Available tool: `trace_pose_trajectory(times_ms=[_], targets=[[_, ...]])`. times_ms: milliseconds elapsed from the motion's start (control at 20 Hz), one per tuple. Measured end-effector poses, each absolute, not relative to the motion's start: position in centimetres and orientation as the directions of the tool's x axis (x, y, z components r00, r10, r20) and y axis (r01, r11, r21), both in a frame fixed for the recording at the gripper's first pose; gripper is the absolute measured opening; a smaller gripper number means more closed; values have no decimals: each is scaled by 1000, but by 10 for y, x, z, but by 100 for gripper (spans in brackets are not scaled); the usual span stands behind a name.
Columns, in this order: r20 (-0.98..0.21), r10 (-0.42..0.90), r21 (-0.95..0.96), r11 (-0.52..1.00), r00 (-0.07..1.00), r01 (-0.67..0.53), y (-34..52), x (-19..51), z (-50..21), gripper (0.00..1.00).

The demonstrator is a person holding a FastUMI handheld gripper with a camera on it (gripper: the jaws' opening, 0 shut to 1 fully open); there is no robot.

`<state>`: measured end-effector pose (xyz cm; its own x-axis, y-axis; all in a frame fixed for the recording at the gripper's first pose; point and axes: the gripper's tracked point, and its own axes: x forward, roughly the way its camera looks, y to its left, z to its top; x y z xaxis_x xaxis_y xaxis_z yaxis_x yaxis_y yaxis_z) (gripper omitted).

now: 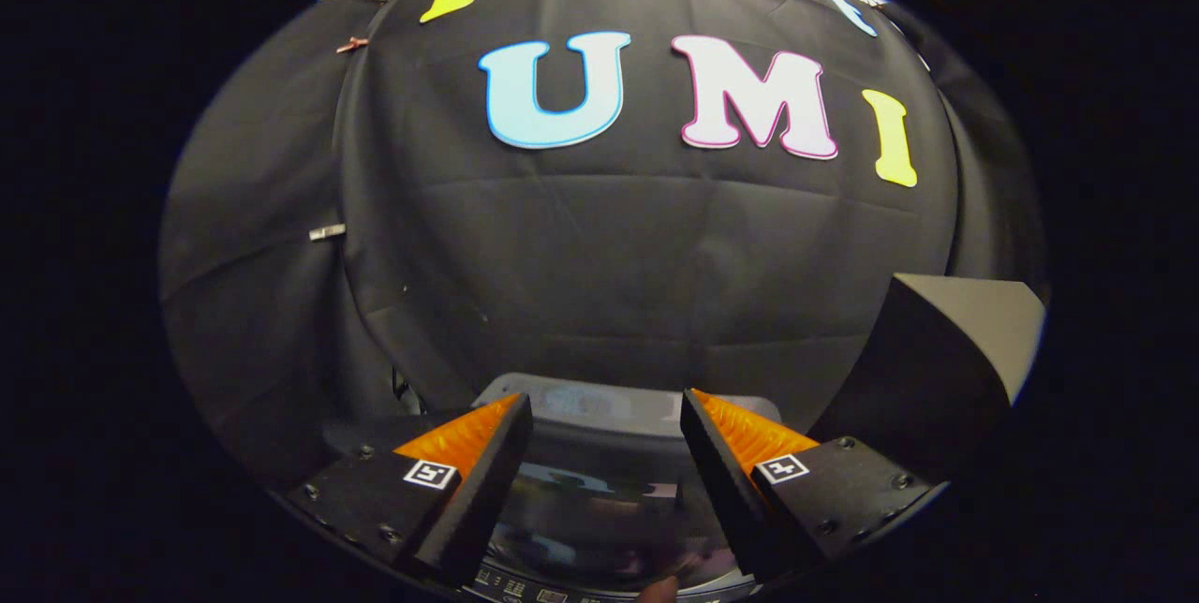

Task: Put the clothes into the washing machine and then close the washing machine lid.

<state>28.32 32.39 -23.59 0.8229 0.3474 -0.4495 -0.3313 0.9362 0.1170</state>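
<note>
Washing machine (pixel 599 500) below and between the parted fingers (pixel 478 453), cloth wall behind, box (pixel 946 369) at right.

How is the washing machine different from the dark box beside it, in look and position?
The washing machine lies low, between and just beyond the open hand-held gripper fingers; the dark box stands taller, off to the side. The washing machine lid is glossy and reflective; the box looks matte, with a pale top face. Both stand before the black cloth wall.
</note>
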Motion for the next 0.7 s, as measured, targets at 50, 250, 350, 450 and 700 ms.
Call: trace_pose_trajectory(times_ms=[50,250,350,450,700], targets=[[-442,352,122,935,825,-334,325,277,-239,100],[-389,374,112,926,842,-360,330,255,-234,100],[-356,388,89,920,850,-383,334,244,-224,100],[-332,406,72,911,851,-406,337,235,-218,100],[-300,431,96,901,851,-423,336,215,-200,99]])
